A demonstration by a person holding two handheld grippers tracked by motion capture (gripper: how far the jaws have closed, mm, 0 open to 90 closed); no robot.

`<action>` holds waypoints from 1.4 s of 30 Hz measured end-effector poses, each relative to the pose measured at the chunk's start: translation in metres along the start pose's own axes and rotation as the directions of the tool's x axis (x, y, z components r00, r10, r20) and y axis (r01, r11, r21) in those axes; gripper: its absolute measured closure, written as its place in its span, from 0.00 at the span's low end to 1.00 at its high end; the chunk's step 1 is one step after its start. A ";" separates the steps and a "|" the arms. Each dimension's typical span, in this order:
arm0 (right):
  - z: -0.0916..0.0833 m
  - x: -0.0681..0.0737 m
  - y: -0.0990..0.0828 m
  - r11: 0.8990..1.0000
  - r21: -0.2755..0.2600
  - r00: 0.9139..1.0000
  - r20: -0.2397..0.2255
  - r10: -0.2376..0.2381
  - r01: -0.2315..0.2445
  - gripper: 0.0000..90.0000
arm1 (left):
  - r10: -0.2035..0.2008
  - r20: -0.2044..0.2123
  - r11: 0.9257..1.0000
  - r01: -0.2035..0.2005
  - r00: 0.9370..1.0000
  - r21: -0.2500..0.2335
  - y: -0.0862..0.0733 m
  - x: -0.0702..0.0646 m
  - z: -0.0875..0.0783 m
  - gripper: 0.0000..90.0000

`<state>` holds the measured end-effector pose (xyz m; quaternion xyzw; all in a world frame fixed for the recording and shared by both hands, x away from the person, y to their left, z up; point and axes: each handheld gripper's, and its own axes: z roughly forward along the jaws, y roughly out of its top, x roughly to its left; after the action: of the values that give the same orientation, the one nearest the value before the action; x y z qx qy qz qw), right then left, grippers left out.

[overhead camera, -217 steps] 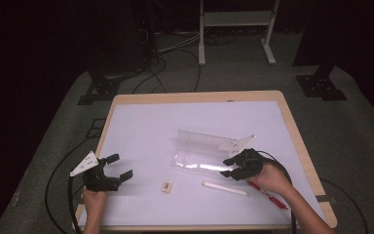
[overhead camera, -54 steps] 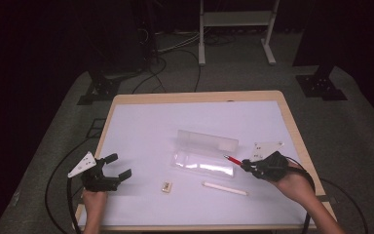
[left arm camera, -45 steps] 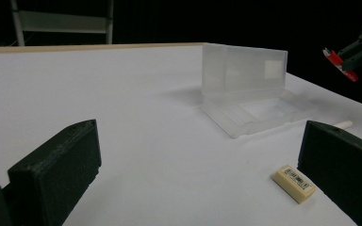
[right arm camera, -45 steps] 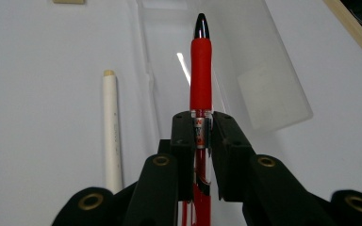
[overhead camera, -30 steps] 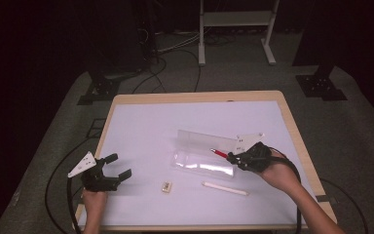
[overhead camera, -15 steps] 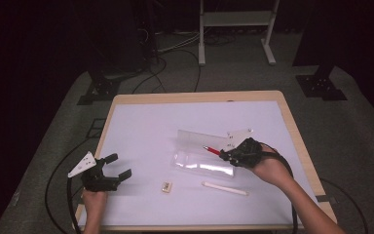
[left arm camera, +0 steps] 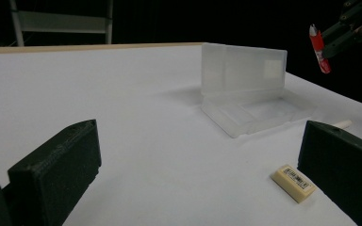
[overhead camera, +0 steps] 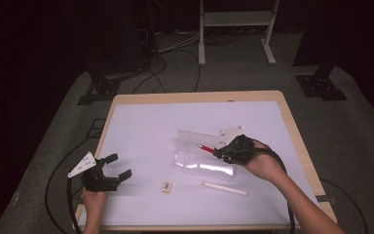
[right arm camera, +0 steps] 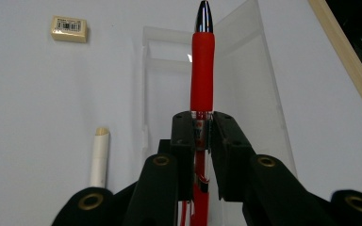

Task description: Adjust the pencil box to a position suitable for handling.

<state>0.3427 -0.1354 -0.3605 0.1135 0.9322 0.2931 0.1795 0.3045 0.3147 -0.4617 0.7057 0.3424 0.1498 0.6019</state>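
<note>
Jaws of my left gripper (overhead camera: pixel 112 174) stood wide and empty on the table (overhead camera: pixel 141 122); my right gripper (right arm camera: pixel 201 125) clamped the red pen (right arm camera: pixel 202 70) above the open clear case (overhead camera: pixel 202 158). Still left, I judged: eraser (overhead camera: pixel 166 185) and white stick (overhead camera: pixel 225 188).

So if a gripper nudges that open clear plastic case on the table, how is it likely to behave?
The clear case looks thin-walled and empty, so probably light, and likely to slide on the smooth white table. Its raised lid stands nearly upright, so a push there may swing it or tip the case. The plastic seems stiff.
</note>
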 end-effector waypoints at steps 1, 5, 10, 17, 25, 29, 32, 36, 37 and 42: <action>0.001 0.000 0.001 1.000 0.003 1.000 -0.001 0.002 -0.002 0.88 | 0.001 -0.001 1.000 -0.001 1.000 0.002 0.000 0.000 0.000 0.00; 0.006 0.000 0.005 1.000 0.006 1.000 -0.010 -0.007 0.007 0.88 | -0.001 0.001 1.000 0.002 1.000 -0.001 0.000 0.000 0.000 0.00; 0.014 0.000 0.007 1.000 0.022 1.000 -0.022 -0.017 0.017 0.88 | -0.002 0.002 1.000 0.002 1.000 -0.002 0.000 0.000 0.000 0.00; 0.020 -0.002 0.010 0.999 0.026 0.999 -0.027 -0.020 0.021 0.88 | 0.001 0.001 1.000 -0.001 1.000 0.002 0.000 0.000 0.000 0.00; 0.028 -0.007 0.010 0.999 0.033 0.999 -0.032 -0.011 0.012 0.88 | -0.003 0.002 1.000 0.003 1.000 -0.002 0.000 0.000 0.000 0.00; 0.033 -0.009 0.010 0.999 0.039 0.999 -0.035 -0.009 0.011 0.88 | -0.003 0.002 1.000 0.003 1.000 -0.002 0.000 0.000 0.000 0.00; 0.035 -0.010 0.010 0.999 0.042 0.999 -0.035 -0.013 0.014 0.88 | -0.007 0.002 1.000 0.007 1.000 -0.005 0.000 0.000 0.000 0.00; 0.039 -0.010 0.010 0.999 0.047 0.999 -0.039 -0.009 0.011 0.88 | -0.003 0.003 1.000 0.003 1.000 -0.003 0.000 0.000 0.000 0.00; 0.041 -0.010 0.010 0.999 0.049 0.999 -0.040 -0.010 0.012 0.88 | -0.003 0.003 1.000 0.003 1.000 -0.003 0.000 0.000 0.000 0.00; 0.046 -0.011 0.010 0.999 0.047 0.999 -0.047 -0.011 0.013 0.88 | -0.004 0.003 1.000 0.004 1.000 -0.004 0.000 0.000 0.000 0.00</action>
<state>0.3727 -0.1076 -0.3869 0.1053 0.9435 0.2723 0.1566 0.3048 0.3144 -0.4618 0.7039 0.3427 0.1480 0.6042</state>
